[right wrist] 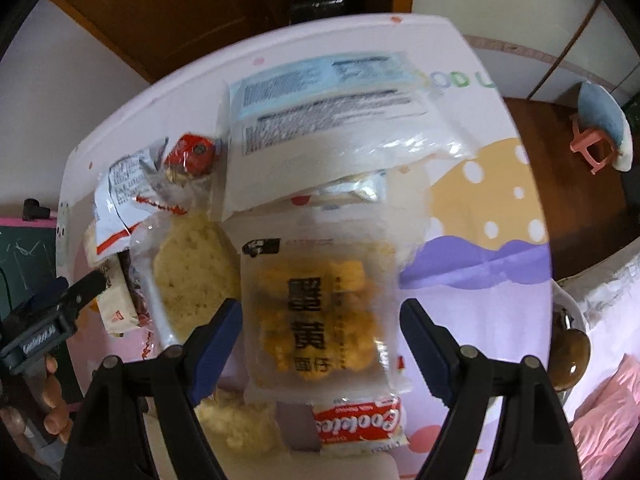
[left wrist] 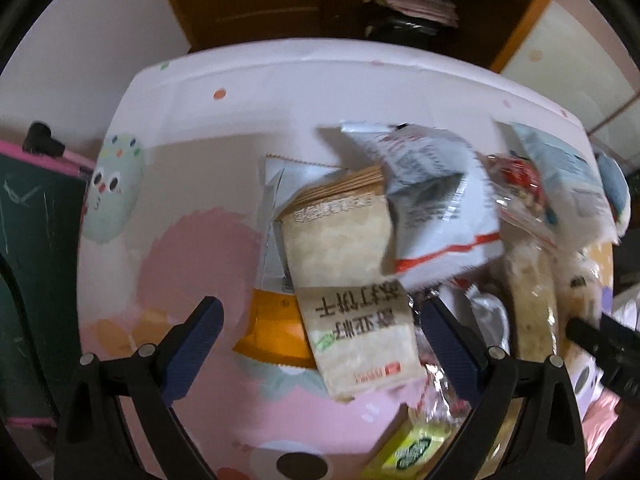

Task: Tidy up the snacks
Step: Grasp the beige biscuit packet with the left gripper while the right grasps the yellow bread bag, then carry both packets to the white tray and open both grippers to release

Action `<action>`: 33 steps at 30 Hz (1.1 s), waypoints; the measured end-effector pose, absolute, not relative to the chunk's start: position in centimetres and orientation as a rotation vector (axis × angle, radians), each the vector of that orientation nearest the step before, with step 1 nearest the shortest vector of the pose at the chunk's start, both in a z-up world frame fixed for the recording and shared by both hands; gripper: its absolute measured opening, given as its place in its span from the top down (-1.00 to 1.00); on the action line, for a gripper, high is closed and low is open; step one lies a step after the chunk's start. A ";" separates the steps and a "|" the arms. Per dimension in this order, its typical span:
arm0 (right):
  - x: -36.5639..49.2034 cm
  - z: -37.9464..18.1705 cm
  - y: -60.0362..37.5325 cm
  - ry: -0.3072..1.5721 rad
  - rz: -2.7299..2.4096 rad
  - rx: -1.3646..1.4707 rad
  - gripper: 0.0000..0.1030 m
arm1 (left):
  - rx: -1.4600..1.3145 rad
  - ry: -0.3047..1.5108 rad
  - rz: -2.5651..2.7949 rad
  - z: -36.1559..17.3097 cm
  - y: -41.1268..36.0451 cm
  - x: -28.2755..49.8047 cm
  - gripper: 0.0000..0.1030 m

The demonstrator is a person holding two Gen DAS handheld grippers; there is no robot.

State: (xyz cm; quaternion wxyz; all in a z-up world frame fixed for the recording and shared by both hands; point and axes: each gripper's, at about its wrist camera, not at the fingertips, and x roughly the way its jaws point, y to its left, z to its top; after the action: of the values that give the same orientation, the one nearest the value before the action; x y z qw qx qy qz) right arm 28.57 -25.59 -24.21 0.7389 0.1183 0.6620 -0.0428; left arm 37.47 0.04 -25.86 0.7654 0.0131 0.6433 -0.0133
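Observation:
A heap of snack packets lies on a table with a pastel cartoon cloth (left wrist: pixel 192 248). My left gripper (left wrist: pixel 324 336) is open and points down over a beige cracker pack (left wrist: pixel 352 320) that rests on an orange packet (left wrist: pixel 276 332). A white bag with red trim (left wrist: pixel 436 208) lies just behind them. My right gripper (right wrist: pixel 322 342) is open and points down over a clear packet of yellow balls (right wrist: pixel 316 312), which straddles a red-and-white biscuit pack (right wrist: pixel 360 428). Neither gripper's pads touch a packet. The left gripper (right wrist: pixel 52 320) also shows at the left edge of the right wrist view.
A large white-and-blue packet (right wrist: pixel 320 120) and bagged bread (right wrist: pixel 192 264) fill the pile's far side. A yellow-green pack (left wrist: pixel 412 448) lies near the front. A chalkboard (left wrist: pixel 28 216) stands left of the table, a pink stool (right wrist: pixel 600 132) right, and a wooden cabinet (left wrist: pixel 260 0) behind.

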 end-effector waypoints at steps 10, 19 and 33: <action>28.7 -27.1 -23.7 1.520 -0.133 0.186 -0.45 | -0.007 1.369 -0.014 -27.0 -0.5 38.0 -0.12; 26.1 -24.9 -25.2 1.475 -0.103 0.276 -0.17 | -0.047 1.326 -0.079 -23.8 0.7 35.9 -0.02; 16.4 -8.7 -27.4 1.096 -0.038 0.386 -0.18 | -0.045 1.033 -0.234 -7.2 3.3 23.1 -0.02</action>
State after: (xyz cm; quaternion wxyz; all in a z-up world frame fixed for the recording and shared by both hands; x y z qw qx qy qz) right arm 16.41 -27.40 -8.70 0.8357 0.1823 0.5176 -0.0180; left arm 23.10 3.29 -7.19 0.8628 -0.0216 0.4927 -0.1116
